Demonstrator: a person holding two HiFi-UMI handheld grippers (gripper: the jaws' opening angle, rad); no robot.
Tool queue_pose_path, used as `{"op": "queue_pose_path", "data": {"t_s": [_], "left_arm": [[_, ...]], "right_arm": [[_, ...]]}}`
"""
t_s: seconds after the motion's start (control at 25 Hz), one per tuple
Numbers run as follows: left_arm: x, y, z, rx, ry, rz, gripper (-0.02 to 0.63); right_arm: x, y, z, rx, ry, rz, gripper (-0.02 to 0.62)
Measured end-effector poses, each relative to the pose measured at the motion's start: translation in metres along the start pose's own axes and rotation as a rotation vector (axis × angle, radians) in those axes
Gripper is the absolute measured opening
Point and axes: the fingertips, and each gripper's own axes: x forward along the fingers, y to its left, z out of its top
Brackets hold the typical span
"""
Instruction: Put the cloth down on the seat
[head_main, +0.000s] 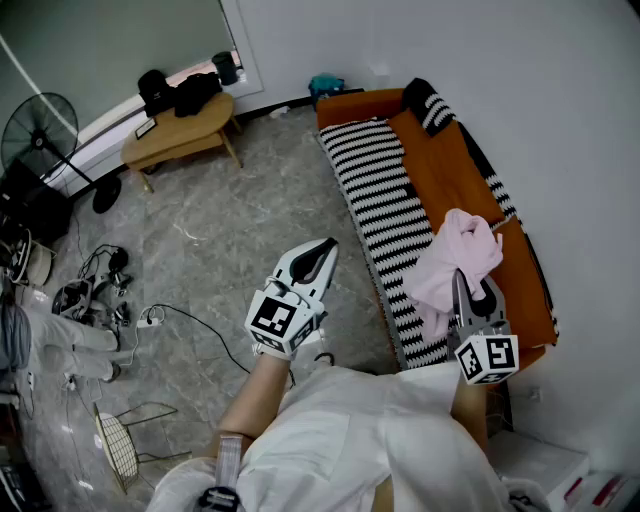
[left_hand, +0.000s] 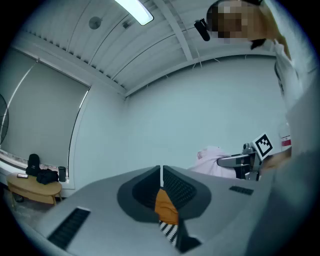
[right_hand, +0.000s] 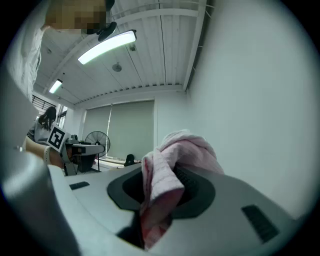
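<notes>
Cool, even light fills the room and the shadows stay soft. In both gripper views a ceiling tube lamp (right_hand: 107, 46) glares white up top. There's a heavy fisheye bend, the corners go black, and the nearest foreground is slightly soft.

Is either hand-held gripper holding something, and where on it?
The right hand-held gripper pinches the pink cloth by a bunched fold; the left hand-held gripper holds nothing.

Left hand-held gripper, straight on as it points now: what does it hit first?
The left hand-held gripper looks set to clear the orange sofa with striped cover and meet the pale wall first; depth unclear.
</notes>
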Motion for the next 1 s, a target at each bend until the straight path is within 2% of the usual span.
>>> {"op": "queue_pose_path", "data": {"t_s": [0.2,0.68,1.0], "left_arm": [[-0.013,-0.001,0.003,-0.025,-0.002,-0.062,0.029],[-0.040,0.028,0.000,-0.064,-0.023,-0.025,0.029],[-0.052,0.037,-0.007,-0.075,-0.007,-0.035,0.029]], "right_arm": [[-0.017,0.025,0.002,-0.023,0.023,-0.048,0.121],[0.001,0.055,0.012,-0.039,0.030,-0.023,0.120],[0.003,0.067,0.008,0.008,0.026,-0.025,0.120]]}}
